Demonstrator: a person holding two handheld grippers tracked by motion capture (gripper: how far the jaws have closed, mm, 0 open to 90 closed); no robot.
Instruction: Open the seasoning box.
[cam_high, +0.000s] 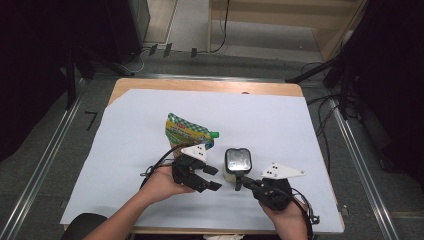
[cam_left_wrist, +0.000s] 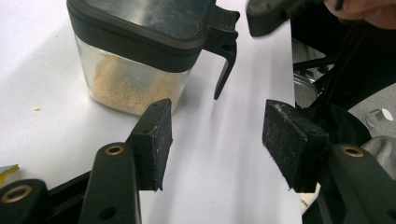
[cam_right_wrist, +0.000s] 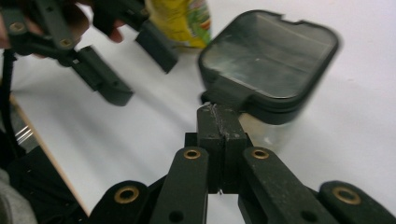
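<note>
The clear square plastic jar with a black hinged lid (cam_high: 237, 163), holding pale granules, stands upright near the middle of the white-covered counter (cam_high: 280, 125). The right tool (cam_high: 240, 183) has its jaws pressed together right at the lid's tab; whether they pinch it I cannot tell. The left tool (cam_high: 212, 178) sits just beside the jar, jaws spread with nothing between them. A green-and-yellow checked spouted pouch (cam_high: 186, 131) lies just behind.

clear jar (cam_high: 237, 165), black lid; green-checked yellow pouch (cam_high: 187, 131).
</note>
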